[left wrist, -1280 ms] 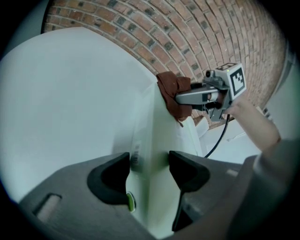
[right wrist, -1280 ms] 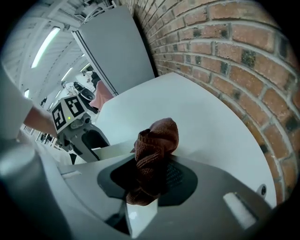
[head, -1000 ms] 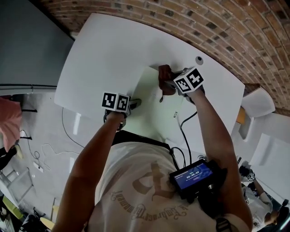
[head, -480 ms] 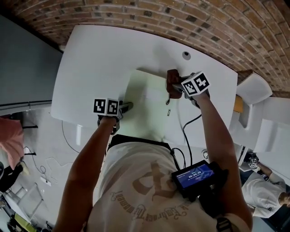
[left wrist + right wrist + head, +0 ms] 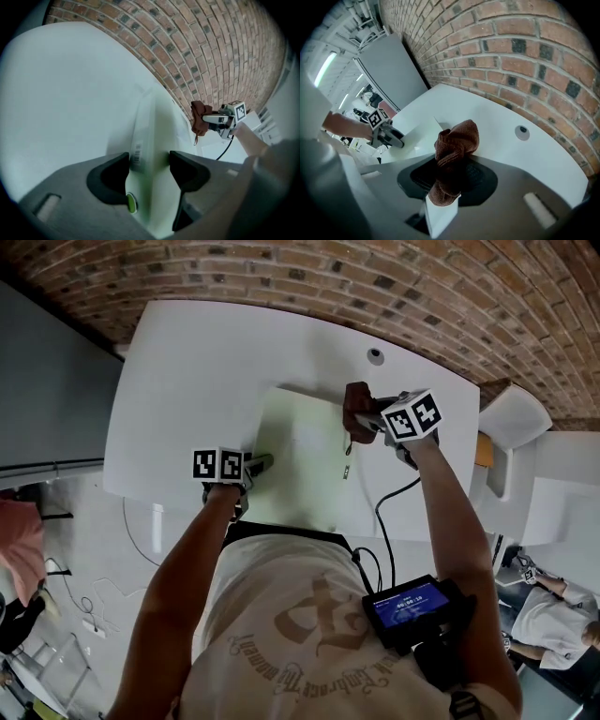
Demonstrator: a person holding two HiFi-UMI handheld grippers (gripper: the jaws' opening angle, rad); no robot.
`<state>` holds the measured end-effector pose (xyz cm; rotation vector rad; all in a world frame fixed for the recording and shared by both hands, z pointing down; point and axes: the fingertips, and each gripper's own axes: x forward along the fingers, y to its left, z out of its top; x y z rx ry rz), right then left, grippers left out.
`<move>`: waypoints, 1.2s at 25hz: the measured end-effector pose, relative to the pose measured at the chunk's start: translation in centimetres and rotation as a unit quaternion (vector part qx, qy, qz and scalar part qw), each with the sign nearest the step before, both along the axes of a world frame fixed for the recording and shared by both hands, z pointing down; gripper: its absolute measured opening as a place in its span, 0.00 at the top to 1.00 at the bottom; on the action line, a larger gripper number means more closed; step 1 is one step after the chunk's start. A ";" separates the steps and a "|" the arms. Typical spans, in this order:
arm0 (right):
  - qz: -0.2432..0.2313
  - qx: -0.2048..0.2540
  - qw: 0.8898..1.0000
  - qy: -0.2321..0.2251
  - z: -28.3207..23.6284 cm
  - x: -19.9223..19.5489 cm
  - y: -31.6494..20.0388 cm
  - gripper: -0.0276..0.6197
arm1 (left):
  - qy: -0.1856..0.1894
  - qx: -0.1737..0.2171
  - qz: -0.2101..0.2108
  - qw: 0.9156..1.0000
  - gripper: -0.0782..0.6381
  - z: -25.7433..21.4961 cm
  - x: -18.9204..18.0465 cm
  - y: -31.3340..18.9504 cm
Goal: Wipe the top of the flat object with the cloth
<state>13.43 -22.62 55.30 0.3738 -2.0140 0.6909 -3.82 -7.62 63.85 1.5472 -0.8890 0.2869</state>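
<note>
Evidently the left gripper point(image 5: 149, 165) pinches the near edge of the pale flat object point(image 5: 302, 451) to steady it on the table point(image 5: 206, 352) — while the right gripper point(image 5: 449, 180) clamps the brown cloth point(image 5: 455, 145), bunched ahead of its jaws and seemingly at the object's far side, ready to wipe.

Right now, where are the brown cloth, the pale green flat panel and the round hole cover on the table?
brown cloth point(image 5: 457, 140): right gripper view, its bunched top.
pale green flat panel point(image 5: 300, 470): head view, its bare middle.
round hole cover point(image 5: 376, 355): head view, its centre.
</note>
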 end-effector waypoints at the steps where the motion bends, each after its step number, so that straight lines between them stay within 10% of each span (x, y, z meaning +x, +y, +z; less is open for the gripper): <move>1: -0.008 0.000 1.000 -0.011 -0.6 -1.4 0.2 0.78 | 0.001 0.001 0.000 1.000 0.50 0.0 0.0 0.0; 14: -0.112 -0.030 0.993 -0.019 2.6 -19.0 6.7 0.78 | 0.019 0.007 0.007 1.000 0.49 0.0 0.3 -0.2; 30: 0.002 -0.034 0.999 0.026 4.7 -13.2 6.0 0.78 | 0.052 0.004 0.013 0.999 0.49 0.2 -0.1 0.0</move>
